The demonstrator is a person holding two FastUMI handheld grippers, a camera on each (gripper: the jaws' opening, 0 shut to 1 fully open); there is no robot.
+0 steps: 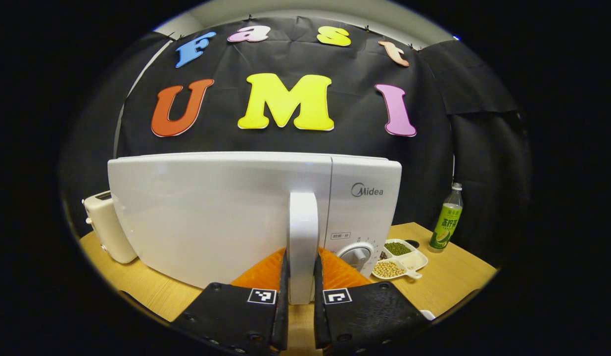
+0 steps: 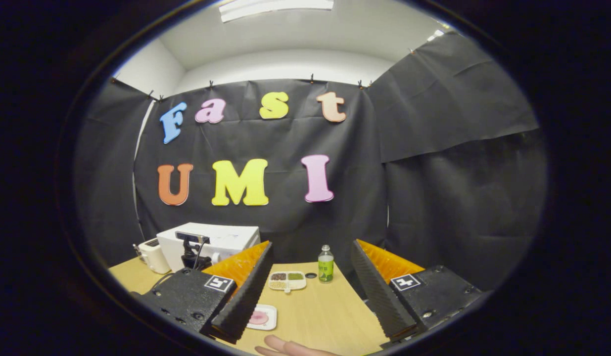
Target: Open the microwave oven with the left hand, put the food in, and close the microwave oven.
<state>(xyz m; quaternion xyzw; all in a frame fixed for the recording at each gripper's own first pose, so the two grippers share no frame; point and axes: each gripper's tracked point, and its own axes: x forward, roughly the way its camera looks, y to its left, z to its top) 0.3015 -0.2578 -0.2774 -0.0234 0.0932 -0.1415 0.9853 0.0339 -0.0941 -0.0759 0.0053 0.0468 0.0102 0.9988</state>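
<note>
Microwave point(image 1: 221, 212) door handle point(image 1: 303, 232) hidden at its lower end between the left gripper point(image 1: 301, 291) fingers; toaster point(image 1: 105, 225) at 9 o'clock half-covered by the oven body; a hand point(image 2: 290, 347) cut off at 6 o'clock; small plate point(image 2: 261, 317) partly behind a right gripper finger point(image 2: 241, 296)

Both grippers point(image 1: 301, 291) point(image 2: 310, 296): black screw-studded bodies w/ square black-and-white marker tags, ribbed inner finger faces
</note>
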